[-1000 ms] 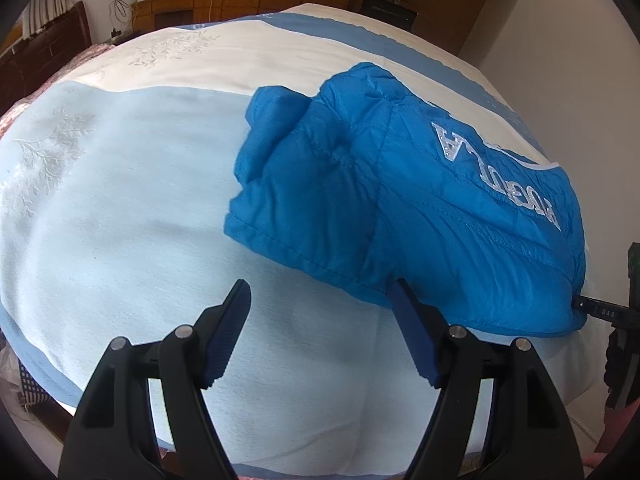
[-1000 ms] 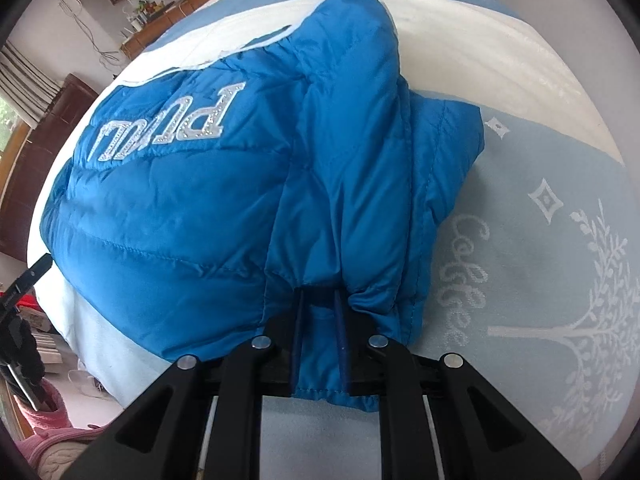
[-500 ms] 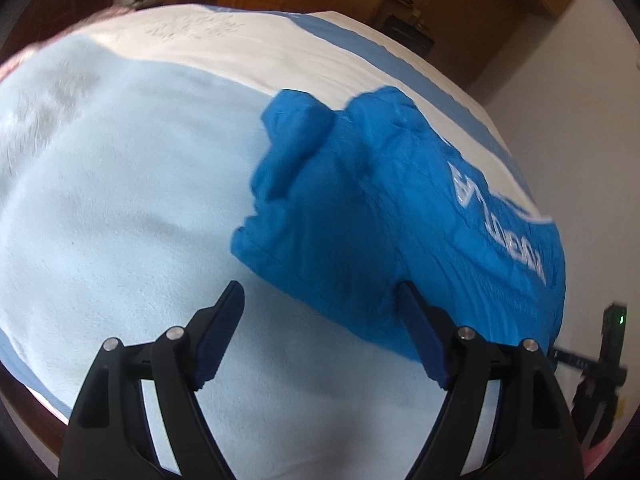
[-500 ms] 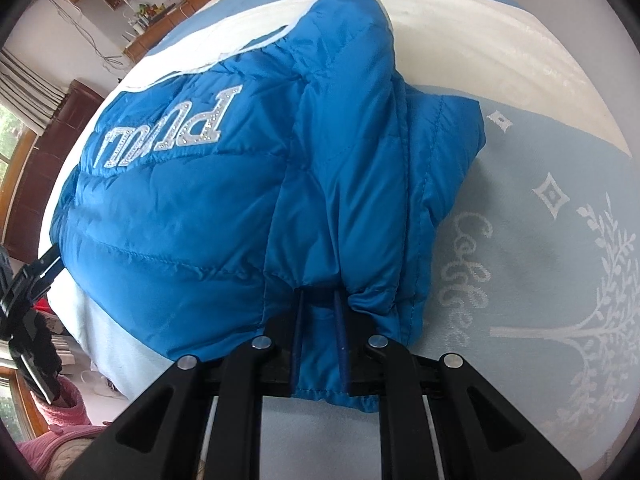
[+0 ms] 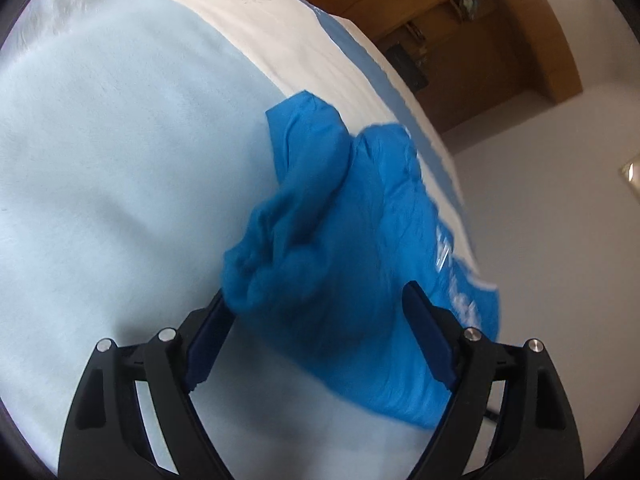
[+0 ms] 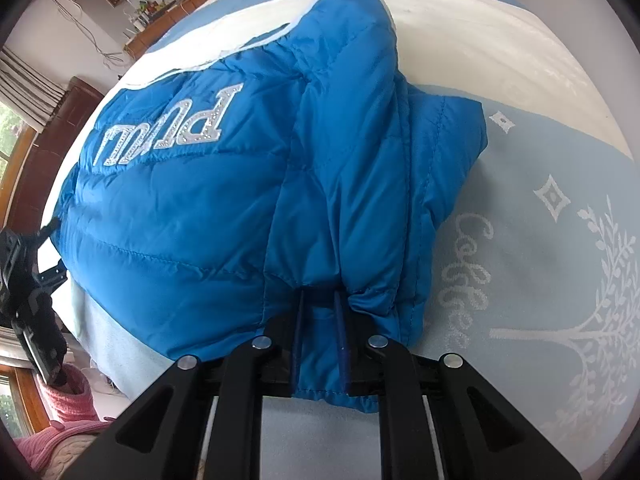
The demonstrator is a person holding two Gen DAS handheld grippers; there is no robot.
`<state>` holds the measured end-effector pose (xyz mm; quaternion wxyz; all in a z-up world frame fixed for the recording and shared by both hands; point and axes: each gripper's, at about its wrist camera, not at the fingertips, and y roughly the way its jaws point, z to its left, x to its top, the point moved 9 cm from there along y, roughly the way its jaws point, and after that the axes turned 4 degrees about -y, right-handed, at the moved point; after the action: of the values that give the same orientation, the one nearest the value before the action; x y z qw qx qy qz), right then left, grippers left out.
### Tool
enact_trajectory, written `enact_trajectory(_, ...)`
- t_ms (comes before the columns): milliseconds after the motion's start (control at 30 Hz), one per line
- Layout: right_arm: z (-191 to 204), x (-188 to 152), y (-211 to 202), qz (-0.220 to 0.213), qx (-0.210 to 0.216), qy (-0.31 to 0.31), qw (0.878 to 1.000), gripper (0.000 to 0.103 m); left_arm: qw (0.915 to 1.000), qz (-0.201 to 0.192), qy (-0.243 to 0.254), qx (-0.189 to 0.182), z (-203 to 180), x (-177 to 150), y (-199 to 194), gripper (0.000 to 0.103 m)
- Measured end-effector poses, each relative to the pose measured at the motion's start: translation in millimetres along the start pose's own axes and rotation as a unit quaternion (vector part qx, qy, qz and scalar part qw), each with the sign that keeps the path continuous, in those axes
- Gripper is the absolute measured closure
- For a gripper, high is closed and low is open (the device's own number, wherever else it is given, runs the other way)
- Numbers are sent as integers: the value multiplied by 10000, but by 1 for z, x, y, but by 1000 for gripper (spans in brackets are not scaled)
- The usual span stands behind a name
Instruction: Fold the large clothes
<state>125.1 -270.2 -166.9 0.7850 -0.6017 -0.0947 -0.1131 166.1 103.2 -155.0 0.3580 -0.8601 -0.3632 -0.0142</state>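
Landmark: the blue puffer jacket (image 6: 224, 216), partly folded, lies on the bed (image 6: 560, 240) near the bed's edge.
Jacket detail: silver lettering (image 6: 168, 128) on its upper face reads upside down in the right wrist view; one sleeve (image 6: 360, 120) is folded over the body.
Bed cover: light blue with a white tree and script pattern (image 6: 592, 312) just beside the jacket, and a cream band (image 6: 480, 40) beyond the jacket.
Right hand-held gripper (image 6: 318, 320): jaws nearly together, pinching the jacket's hem, a fold of blue fabric caught between the two pads.
Left hand-held gripper (image 5: 316, 336): jaws spread wide and not pressing on anything; a bunched end of the jacket (image 5: 332, 264) sits between the blue pads (image 5: 428, 344), which stand to either side of it. The view is blurred.
Beyond the jacket: wooden cabinets (image 5: 460, 20) against the wall.
Beside the jacket's far edge, off the bed: a pink knitted sleeve (image 6: 60, 420).
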Motion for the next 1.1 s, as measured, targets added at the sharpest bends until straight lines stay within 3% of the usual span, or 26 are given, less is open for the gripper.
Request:
enact_trajectory(100, 0, 0, 0, 22, 17, 12, 10000, 90, 9999, 22, -155, 10, 4, 8, 11, 38)
enact_trajectory(133, 0, -1, 0, 32, 20, 6, 10000, 90, 9998, 65, -212, -26, 4, 10, 13, 49)
enact_trajectory(233, 0, 0, 0, 86, 20, 9, 10000, 90, 9996, 130, -196, -139, -5, 9, 12, 69)
enact_trajectory(300, 0, 1, 0, 114, 1, -5, 9999, 90, 9999, 43, -36, -99, -12, 6, 6, 73)
enact_trajectory(467, -2, 2, 1, 118, 60, 20, 9999, 90, 9997, 155, 30, 184, 1, 2, 16, 75)
enact_trajectory(633, -2, 2, 2, 115, 20, -37, 9999, 90, 9993, 380, 5, 71, 10, 2, 30, 74)
enact_trajectory(867, 0, -1, 0, 76, -13, -42, 10000, 90, 9994, 278, 201, 79, 7, 6, 20, 76)
enact_trajectory(1100, 4, 2, -6, 149, -95, -170, 9997, 88, 9920, -361, 1202, -147, -66, 9, -24, 78)
